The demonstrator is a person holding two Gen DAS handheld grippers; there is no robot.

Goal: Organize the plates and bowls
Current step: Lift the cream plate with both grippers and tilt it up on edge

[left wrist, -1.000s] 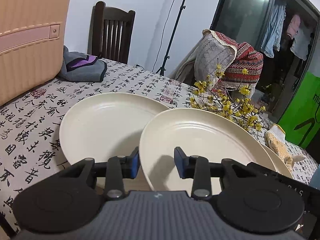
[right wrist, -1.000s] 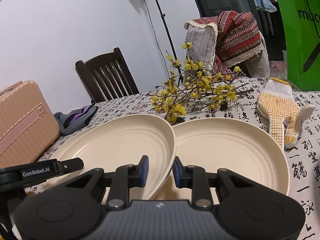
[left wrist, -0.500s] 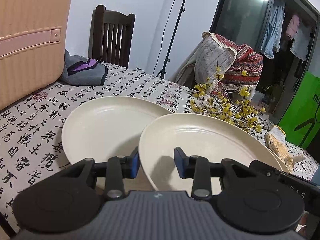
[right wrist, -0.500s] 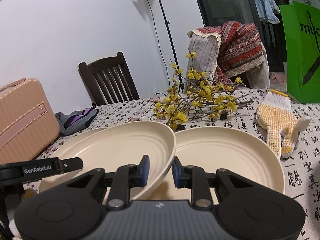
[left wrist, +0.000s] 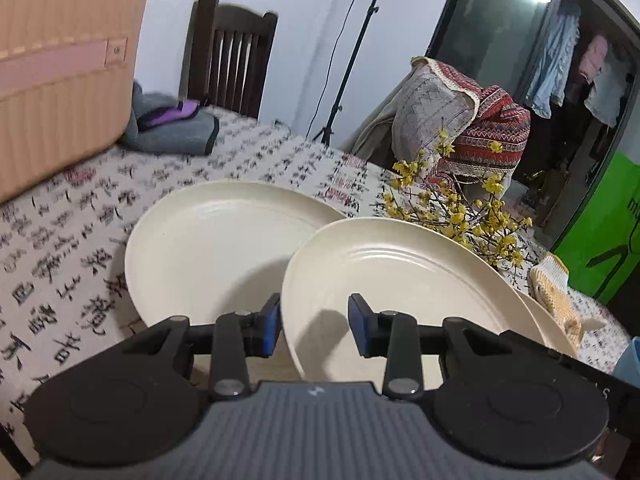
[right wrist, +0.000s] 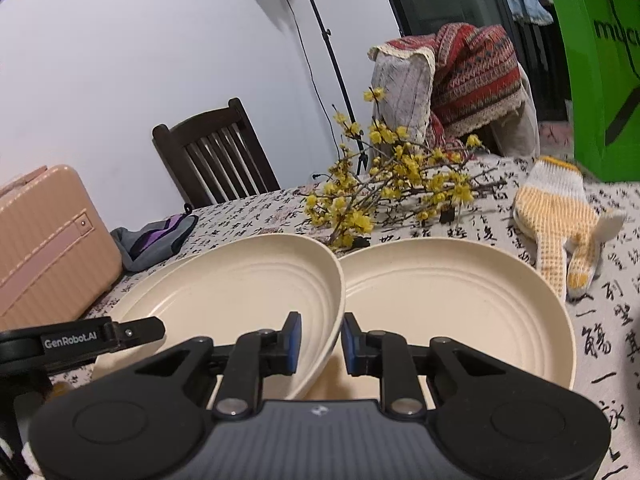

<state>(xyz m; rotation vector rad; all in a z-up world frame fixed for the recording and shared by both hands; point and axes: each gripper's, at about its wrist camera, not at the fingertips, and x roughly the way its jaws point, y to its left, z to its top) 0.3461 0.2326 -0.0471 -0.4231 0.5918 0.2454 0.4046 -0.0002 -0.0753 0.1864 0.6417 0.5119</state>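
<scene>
Cream plate [right wrist: 240, 292] tilted | right claw [right wrist: 319, 340] closing on rim | left claw [left wrist: 314, 330] apart, angled down

Left wrist view: tablecloth [left wrist: 60, 240] print and suitcase [left wrist: 60, 72] are smeared by blur, the suitcase cut at the frame's top and left. The far-right plate [left wrist: 548, 332] is mostly hidden behind the raised plate [left wrist: 400, 280]. Right wrist view: green bag [right wrist: 600, 80] lettering is cut off at the edge.

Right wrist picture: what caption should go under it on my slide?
Right gripper closing on the raised cream plate, beside another plate on the table.
</scene>
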